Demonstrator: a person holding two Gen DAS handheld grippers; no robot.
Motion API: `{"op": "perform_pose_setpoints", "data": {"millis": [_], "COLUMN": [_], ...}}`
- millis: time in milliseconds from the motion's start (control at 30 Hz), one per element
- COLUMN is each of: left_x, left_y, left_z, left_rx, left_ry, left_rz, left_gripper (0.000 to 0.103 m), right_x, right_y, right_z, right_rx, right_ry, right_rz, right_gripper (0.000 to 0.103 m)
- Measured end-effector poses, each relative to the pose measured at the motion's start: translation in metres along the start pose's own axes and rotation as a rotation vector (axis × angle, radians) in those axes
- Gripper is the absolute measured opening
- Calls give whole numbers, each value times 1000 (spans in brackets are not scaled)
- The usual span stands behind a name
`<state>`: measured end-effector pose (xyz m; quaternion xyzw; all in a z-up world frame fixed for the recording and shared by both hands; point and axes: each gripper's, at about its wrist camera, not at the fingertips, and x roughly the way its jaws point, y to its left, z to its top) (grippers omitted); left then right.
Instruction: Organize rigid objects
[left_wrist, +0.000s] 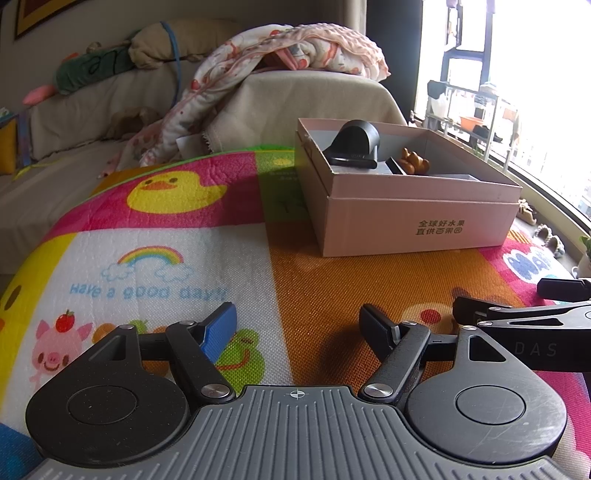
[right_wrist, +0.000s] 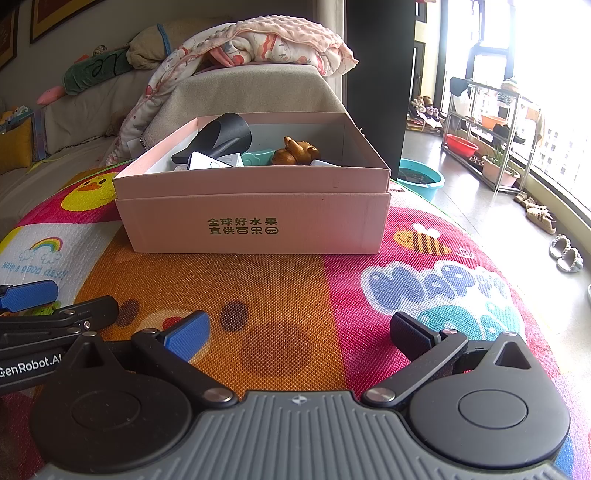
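A pink cardboard box (left_wrist: 421, 221) (right_wrist: 255, 225) stands on a colourful play mat (left_wrist: 314, 280) (right_wrist: 295, 295). Inside it lie a black scoop-shaped object (left_wrist: 356, 144) (right_wrist: 221, 134), a brown wooden figurine (left_wrist: 413, 160) (right_wrist: 297, 151), a white flat item (right_wrist: 212, 161) and a teal piece (right_wrist: 256, 158). My left gripper (left_wrist: 297, 325) hovers open over the mat, short of the box and to its left, with nothing between its fingers. My right gripper (right_wrist: 299, 334) is also open and empty, facing the box front. Each gripper shows at the edge of the other's view.
A beige sofa (left_wrist: 92, 110) with a pink patterned blanket (left_wrist: 295, 48) and a green plush toy (left_wrist: 92, 72) rises behind the mat. On the floor to the right are a teal basin (right_wrist: 421, 179), a metal rack (right_wrist: 491, 125) by the window, and slippers (right_wrist: 565, 254).
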<state>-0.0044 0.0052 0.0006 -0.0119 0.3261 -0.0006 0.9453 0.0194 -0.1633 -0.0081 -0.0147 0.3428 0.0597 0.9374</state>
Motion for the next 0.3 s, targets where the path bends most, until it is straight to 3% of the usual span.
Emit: {"op": "perform_pose_setpoints", "data": {"millis": [300], "left_x": [0], "left_y": [-1], "left_z": [0], "left_rx": [0], "left_ry": [0], "left_rz": [1], "left_gripper": [79], "right_x": [0], "right_y": [0], "right_z": [0], "right_rx": [0], "right_ry": [0], "right_rz": [0], "right_gripper": [103]}}
